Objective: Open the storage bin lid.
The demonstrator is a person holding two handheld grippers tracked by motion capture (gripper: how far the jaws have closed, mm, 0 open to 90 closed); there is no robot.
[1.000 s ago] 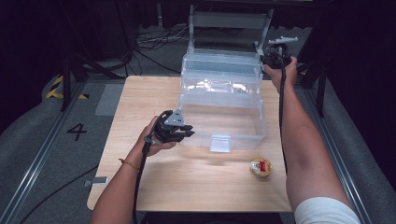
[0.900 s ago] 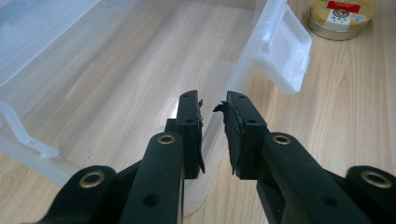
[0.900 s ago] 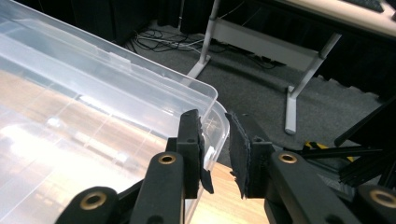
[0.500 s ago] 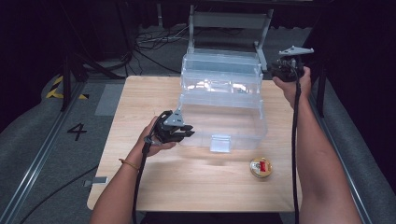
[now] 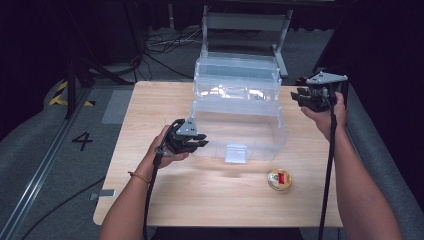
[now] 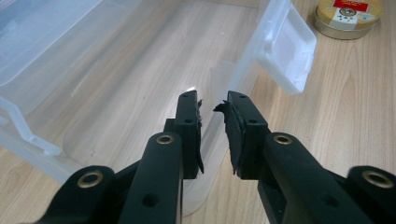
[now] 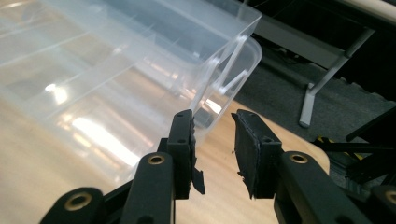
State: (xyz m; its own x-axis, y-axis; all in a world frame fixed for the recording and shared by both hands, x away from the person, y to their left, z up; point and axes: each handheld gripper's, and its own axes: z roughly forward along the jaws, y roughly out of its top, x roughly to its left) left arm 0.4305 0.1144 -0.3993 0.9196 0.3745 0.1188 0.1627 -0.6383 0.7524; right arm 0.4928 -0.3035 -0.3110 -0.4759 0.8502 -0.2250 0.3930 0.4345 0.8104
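A clear plastic tiered box (image 5: 240, 125) stands open on the wooden table (image 5: 150, 115), its upper trays (image 5: 235, 70) stepped back. My left gripper (image 5: 202, 142) is at the box's front left corner, with its jaws closed on the thin rim (image 6: 215, 79) there. Its own view shows the wall running between the left gripper's (image 6: 213, 105) pads. My right gripper (image 5: 300, 97) hangs right of the box, apart from it. Its jaws have just been opening, and nothing is between them. In its own view the right gripper (image 7: 212, 119) points at the upper tray's corner (image 7: 233, 42).
A round gold tin (image 5: 279, 179) with a red label lies on the table, front right of the box, and is seen again as the tin (image 6: 348, 16) past the box's front latch (image 6: 285, 51). A metal frame (image 5: 245, 20) and cables (image 5: 160, 42) are behind the table.
My right gripper has moved to the right, away from the box's upper trays, and its jaws stand wider apart. The left gripper and the box have not moved.
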